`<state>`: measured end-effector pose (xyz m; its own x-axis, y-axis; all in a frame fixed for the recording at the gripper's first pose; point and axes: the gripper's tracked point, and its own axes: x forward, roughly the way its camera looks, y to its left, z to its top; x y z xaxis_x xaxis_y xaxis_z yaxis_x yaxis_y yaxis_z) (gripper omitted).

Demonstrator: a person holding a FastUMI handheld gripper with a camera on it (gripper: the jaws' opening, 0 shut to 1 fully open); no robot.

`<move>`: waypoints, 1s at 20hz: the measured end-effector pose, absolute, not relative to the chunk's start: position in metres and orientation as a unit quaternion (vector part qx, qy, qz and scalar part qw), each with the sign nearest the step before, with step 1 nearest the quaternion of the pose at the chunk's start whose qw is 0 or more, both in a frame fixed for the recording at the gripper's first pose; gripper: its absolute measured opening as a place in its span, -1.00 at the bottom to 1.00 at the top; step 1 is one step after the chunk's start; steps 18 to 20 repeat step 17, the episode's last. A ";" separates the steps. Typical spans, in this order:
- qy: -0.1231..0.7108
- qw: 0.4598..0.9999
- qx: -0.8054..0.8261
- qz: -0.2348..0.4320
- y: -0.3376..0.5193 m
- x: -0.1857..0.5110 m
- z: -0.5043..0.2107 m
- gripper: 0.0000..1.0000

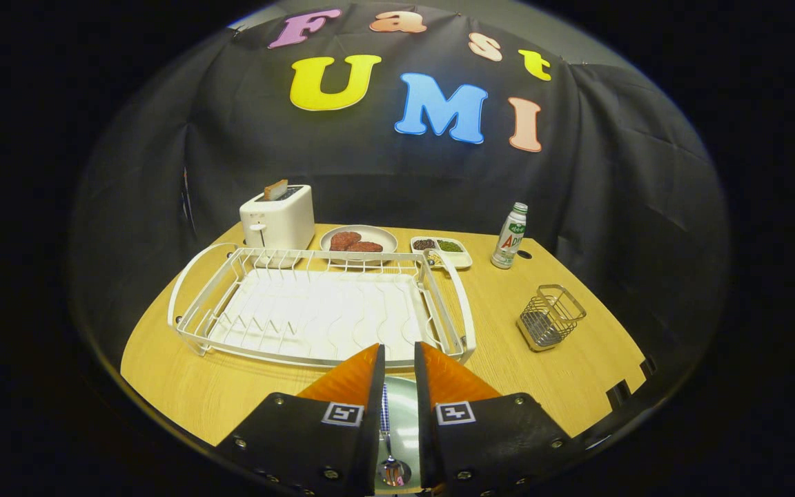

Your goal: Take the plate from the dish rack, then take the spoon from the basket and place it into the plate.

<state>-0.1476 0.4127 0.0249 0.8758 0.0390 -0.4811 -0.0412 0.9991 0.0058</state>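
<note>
bottle [510, 237] at 1 o'clock beyond the rack [315, 310]: red label print starting "AD", rest too small. gripper [399, 359] fingers nearly closed; each carries a square marker, no text.

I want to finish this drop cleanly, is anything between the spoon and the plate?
Nothing visible. The spoon sits in the narrow gap between the fingers of the gripper, directly over the plate, with no other thing between them. Whether the fingers press it cannot be told. The dish rack lies beyond the fingertips.
</note>
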 end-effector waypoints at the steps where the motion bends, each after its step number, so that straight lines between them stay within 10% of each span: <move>1: 0.249 0.968 0.001 0.021 0.412 -0.147 0.025 -0.52; 20: 0.047 0.998 0.029 0.003 0.340 -0.116 0.217 -0.52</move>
